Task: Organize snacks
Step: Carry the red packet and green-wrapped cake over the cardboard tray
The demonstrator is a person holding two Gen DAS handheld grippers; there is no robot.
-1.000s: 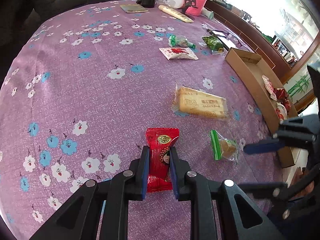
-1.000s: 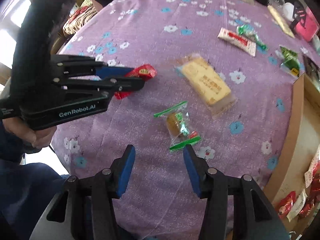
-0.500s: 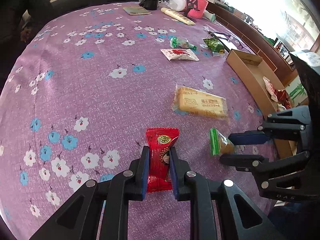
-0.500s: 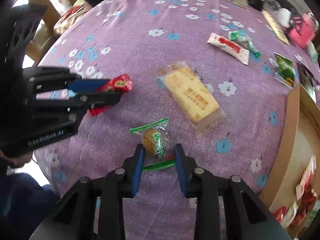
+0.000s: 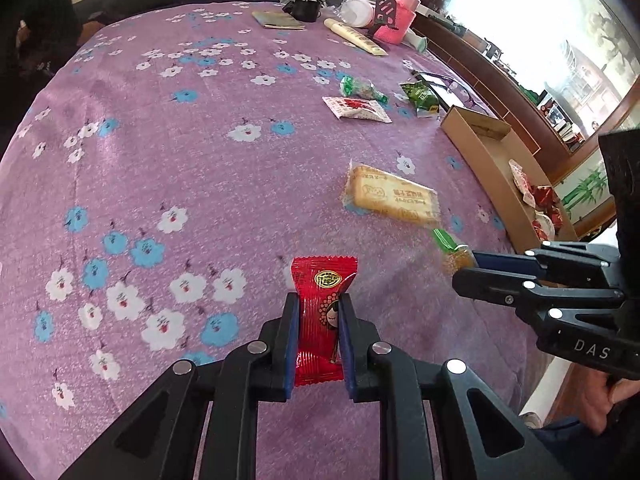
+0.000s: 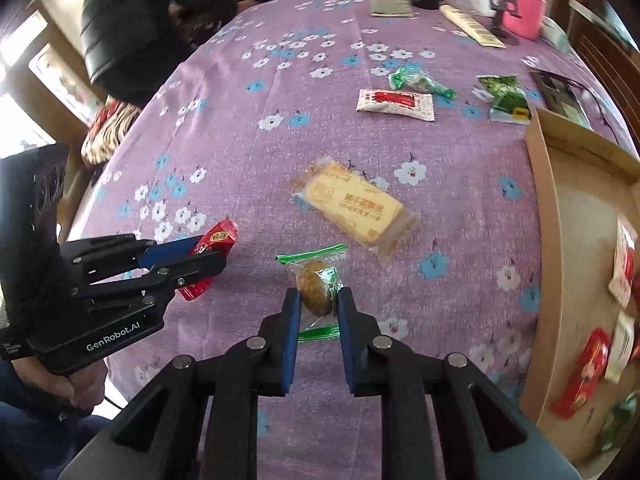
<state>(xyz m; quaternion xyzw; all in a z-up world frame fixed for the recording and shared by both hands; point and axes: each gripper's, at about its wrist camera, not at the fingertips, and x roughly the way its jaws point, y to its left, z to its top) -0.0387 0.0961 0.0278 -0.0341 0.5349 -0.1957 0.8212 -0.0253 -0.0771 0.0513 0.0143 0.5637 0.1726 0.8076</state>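
Observation:
My left gripper (image 5: pixel 318 308) is shut on a red snack packet (image 5: pixel 322 312) and holds it above the purple flowered tablecloth; the packet also shows in the right wrist view (image 6: pixel 210 246). My right gripper (image 6: pixel 318 300) is shut on a small clear, green-edged packet with a brown ball (image 6: pixel 316 284), seen from the side in the left wrist view (image 5: pixel 456 254). A cardboard tray (image 6: pixel 540 216) with several red and white snacks lies at the right. A yellow biscuit pack (image 6: pixel 352 208) lies mid-table.
A red-and-white sachet (image 6: pixel 394 104), a green candy (image 6: pixel 418 80) and a green packet (image 6: pixel 504 96) lie farther back. A pink bottle (image 6: pixel 524 4), a cream tube (image 6: pixel 472 28), a notebook (image 6: pixel 392 7) and a phone (image 6: pixel 560 98) sit at the far edge. A person in black (image 6: pixel 136 28) sits beyond.
My right gripper moved onto the green-edged packet, shut on it and lifted it. My left gripper kept the red packet and rose slightly.

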